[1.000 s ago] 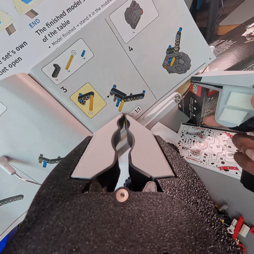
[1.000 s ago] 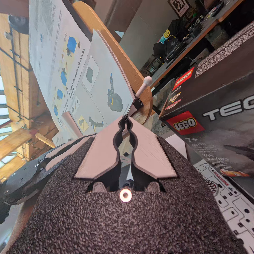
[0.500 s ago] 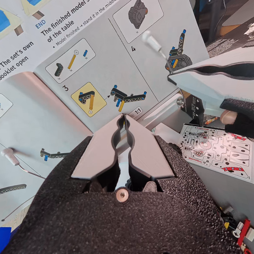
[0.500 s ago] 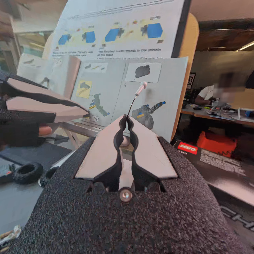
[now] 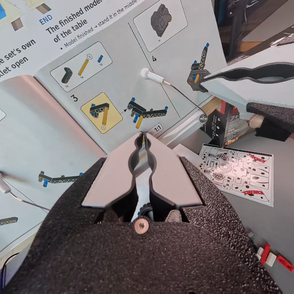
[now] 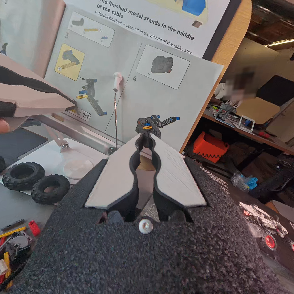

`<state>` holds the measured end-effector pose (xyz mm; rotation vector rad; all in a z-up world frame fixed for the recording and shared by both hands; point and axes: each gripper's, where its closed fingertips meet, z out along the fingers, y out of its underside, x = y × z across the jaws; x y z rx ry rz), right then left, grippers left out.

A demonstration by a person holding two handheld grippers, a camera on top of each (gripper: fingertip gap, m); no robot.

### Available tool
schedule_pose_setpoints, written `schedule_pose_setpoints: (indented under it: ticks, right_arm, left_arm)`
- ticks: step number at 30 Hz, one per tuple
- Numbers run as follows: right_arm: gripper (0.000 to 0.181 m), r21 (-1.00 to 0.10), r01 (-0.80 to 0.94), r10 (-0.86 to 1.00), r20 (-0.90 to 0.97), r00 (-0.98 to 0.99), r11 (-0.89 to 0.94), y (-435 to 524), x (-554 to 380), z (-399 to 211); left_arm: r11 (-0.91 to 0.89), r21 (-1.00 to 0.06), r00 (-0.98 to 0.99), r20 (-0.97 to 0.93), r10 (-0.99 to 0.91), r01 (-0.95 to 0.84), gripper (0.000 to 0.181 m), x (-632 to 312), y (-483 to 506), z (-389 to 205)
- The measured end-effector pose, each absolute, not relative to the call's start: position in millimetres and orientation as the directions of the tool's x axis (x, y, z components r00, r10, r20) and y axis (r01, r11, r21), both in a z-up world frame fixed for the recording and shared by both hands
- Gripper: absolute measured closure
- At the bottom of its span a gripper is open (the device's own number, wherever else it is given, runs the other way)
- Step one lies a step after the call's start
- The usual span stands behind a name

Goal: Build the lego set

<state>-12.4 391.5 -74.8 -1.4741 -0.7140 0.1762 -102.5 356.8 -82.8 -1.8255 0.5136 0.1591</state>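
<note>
two black tyres (image 6: pixel 35 183) lie side by side on the grey table (image 6: pixel 19 206) at 9 o'clock in the right wrist view, with a heap of loose lego pieces (image 6: pixel 12 243) at 8 o'clock: yellow axles, a red piece, grey and black parts. the open instruction booklet (image 5: pixel 111 82) stands propped on a metal book stand (image 6: pixel 89 136), its right page held flat by a wire arm with a white tip (image 5: pixel 151 75). in the left wrist view a sticker sheet (image 5: pixel 235 175) lies flat at 3 o'clock, just in front of the dark lego box (image 5: pixel 225 125), and a few red and white pieces (image 5: pixel 270 257) sit at 4 o'clock.

the left gripper (image 5: pixel 143 133) points at the booklet's lower edge, tips almost touching, and nothing can be seen between them. the right gripper (image 6: pixel 145 135) is at 2 o'clock in that view; its tips are a narrow slit apart, nothing held, in front of the right page. an orange bin (image 6: pixel 210 146) sits on the floor at 3 o'clock beyond.
</note>
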Motion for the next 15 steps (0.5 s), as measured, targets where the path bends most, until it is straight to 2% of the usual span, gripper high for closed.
schedule_pose_setpoints:
  ticks: [1,3,6,8,9,12,15]
  right_arm:
    - [0.181,-0.938,0.309,0.507,0.344,0.79,0.155,394.4,-11.1,-71.9]
    - [0.181,-0.922,0.349,0.499,0.384,0.777,0.166,400.5,-11.3,-72.0]
    - [0.181,-0.908,0.386,0.497,0.414,0.763,0.164,406.7,-11.9,-72.0]
    - [0.181,-0.912,0.378,0.515,0.402,0.757,0.157,406.7,-11.6,-71.8]
    - [0.176,-0.922,0.358,0.533,0.38,0.757,0.149,404.6,-11.4,-71.1]
    - [0.161,-0.959,0.255,0.642,0.275,0.716,0.126,377.8,-12.9,-67.0]
    - [0.16,-0.981,0.168,0.77,0.177,0.613,0.091,323.5,-11.7,-69.0]
  left_arm:
    - [-0.228,-0.885,0.897,-0.339,-0.284,-0.407,0.178,-100.9,355.3,-83.0]
    - [-0.171,-0.931,0.918,-0.264,-0.297,-0.323,0.176,-101.1,349.2,-75.0]
    - [-0.03,-0.996,0.971,-0.078,-0.227,-0.087,0.177,-126.5,329.2,-50.3]
    - [0.032,-0.998,0.985,0.05,-0.164,0.056,0.175,-155.4,313.2,-41.9]
    - [0.06,-0.993,0.987,0.092,-0.134,0.101,0.174,-170.6,305.1,-39.3]
    - [0.112,-0.986,0.992,0.12,-0.031,0.123,0.172,-216.5,283.6,-31.3]
    - [0.114,-0.99,0.995,0.092,0.046,0.086,0.172,-253.8,272.7,-18.8]
